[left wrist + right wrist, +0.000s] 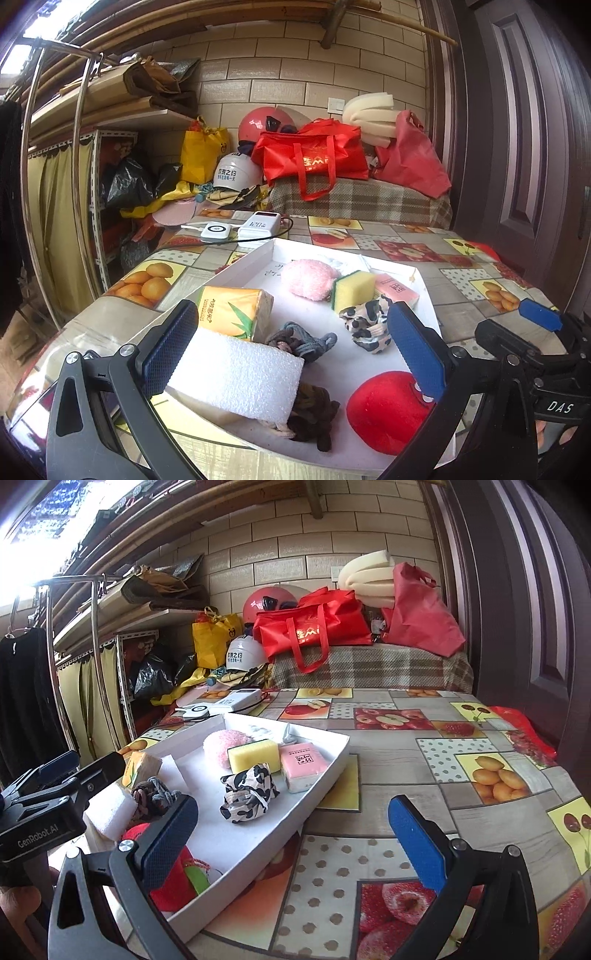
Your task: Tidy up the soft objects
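Note:
A white tray (258, 258) on the table holds soft things: a white foam block (236, 376), a yellow tissue pack (232, 308), a grey-brown braided rope (301, 338), a dark scrunchie (314, 413), a red plush (384, 410), a leopard cloth (367, 321), a yellow sponge (352, 290), a pink puff (308, 277) and a pink tissue pack (397, 290). My left gripper (291, 354) is open over the tray's near end, the foam block by its left finger. My right gripper (291, 842) is open and empty over the tray's right edge (332, 771).
Two white power banks (236, 229) with a black cable lie beyond the tray. A plaid-covered bench (362, 203) with red bags and helmets stands behind the table. A dark door (517, 147) is at the right. The fruit-print tablecloth (443, 775) lies right of the tray.

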The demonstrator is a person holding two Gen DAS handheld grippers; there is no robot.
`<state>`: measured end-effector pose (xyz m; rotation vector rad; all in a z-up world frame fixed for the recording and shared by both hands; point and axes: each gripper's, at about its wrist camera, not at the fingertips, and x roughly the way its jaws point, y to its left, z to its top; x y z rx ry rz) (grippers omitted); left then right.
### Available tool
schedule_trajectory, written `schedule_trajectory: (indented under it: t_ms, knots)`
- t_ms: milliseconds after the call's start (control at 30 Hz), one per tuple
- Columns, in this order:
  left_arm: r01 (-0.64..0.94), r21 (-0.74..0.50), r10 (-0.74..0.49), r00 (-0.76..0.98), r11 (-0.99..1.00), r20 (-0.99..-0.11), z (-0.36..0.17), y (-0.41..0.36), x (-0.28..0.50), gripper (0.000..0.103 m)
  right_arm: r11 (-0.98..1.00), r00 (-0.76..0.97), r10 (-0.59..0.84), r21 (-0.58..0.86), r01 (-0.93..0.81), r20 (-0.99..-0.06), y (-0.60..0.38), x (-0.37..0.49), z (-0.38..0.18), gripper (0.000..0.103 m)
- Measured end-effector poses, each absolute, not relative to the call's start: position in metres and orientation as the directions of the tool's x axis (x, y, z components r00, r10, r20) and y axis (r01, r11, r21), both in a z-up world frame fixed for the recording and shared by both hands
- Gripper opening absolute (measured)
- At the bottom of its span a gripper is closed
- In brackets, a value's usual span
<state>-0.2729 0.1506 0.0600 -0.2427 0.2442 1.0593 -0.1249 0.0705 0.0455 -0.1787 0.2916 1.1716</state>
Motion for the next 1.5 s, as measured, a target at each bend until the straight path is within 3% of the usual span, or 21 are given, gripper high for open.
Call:
schedule_trajectory:
  t_ms: [100, 200, 400, 600, 733, 1100, 1500]
  knots:
    - [-0.874, -0.028, 0.828, 0.470, 0.486, -0.307, 0.062, 0.136, -0.265, 0.103, 0.403, 0.380, 0.882, 0.027, -0.915, -0.280, 0.048, -0.121, 0.049, 0.103]
    - [-0.873, 0.005, 0.839, 0.468, 0.488, -0.279, 0.067, 0.119, -0.260, 0.103, 0.452, 0.432, 0.883, 0.086, -0.888, -0.183, 0.016, -0.109, 0.059, 0.103]
    - [-0.840, -0.039, 0.806, 0.532, 0.542, -0.260, 0.075, 0.093, -0.257, 0.103, 0.505, 0.496, 0.862, 0.076, -0.860, -0.107, -0.029, -0.112, 0.063, 0.103]
    - [-0.900, 0.105, 0.880, 0.382, 0.424, -0.283, 0.073, 0.070, -0.234, 0.103, 0.558, 0.533, 0.823, 0.101, -0.824, -0.195, -0.036, -0.099, 0.059, 0.103]
    - [-0.943, 0.118, 0.917, 0.265, 0.311, -0.297, 0.071, 0.070, -0.235, 0.103, 0.573, 0.548, 0.816, 0.130, -0.809, -0.183, -0.043, -0.095, 0.056, 0.103]
    - [-0.902, 0.070, 0.849, 0.373, 0.427, -0.374, 0.064, 0.077, -0.230, 0.103, 0.562, 0.543, 0.825, 0.125, -0.818, -0.160, -0.050, -0.099, 0.056, 0.103]
    - [-0.899, 0.070, 0.847, 0.378, 0.433, -0.373, 0.066, 0.075, -0.227, 0.103, 0.553, 0.540, 0.830, 0.083, -0.829, -0.136, -0.049, -0.105, 0.057, 0.103]
